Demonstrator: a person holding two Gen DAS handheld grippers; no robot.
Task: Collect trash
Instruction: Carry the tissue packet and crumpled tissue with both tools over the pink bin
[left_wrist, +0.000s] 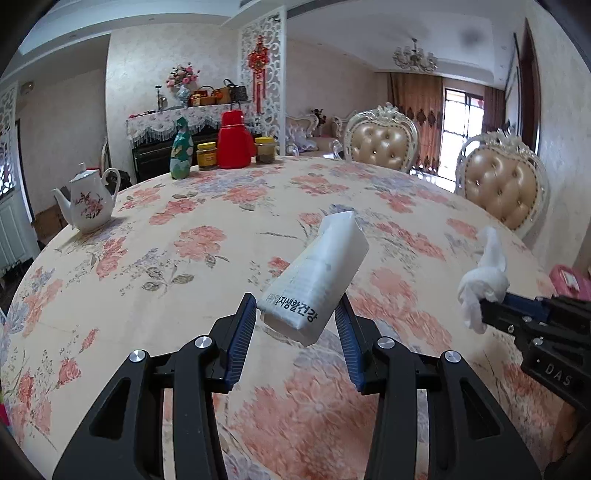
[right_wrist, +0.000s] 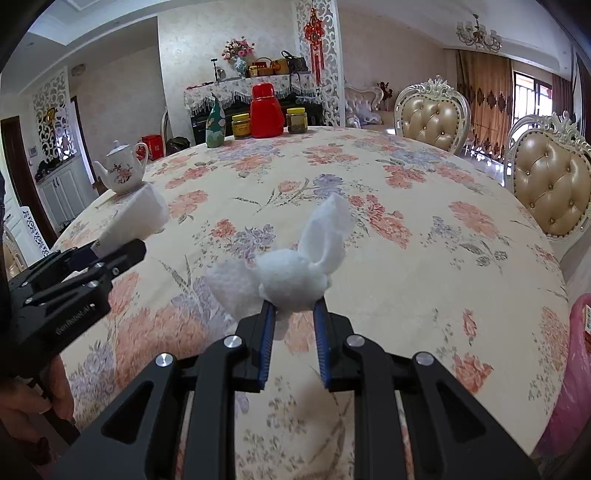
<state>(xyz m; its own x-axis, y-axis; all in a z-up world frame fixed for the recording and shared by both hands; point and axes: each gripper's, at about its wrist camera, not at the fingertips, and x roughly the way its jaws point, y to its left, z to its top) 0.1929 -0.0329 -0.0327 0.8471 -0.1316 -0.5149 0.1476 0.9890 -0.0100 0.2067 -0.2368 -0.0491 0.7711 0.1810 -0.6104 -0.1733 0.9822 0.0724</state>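
Tissue wad (right_wrist: 291, 284) pinched in right gripper (right_wrist: 293, 308), carton (left_wrist: 314, 280) in left gripper (left_wrist: 297, 314)

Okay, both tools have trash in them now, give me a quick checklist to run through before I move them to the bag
1. Left tool shut on the white packet: ok, held off the tablecloth.
2. Right tool shut on the crumpled tissue: ok, though loose flaps stick out.
3. Gap between the two tools: ok, apart in both views.
4. Teapot, red flask, jars and bottle clear of the tools: ok, all at the far edge.
5. Pink bag open and ready: cannot tell, only its edge shows.
6. More trash left on the table: cannot tell, none in view.
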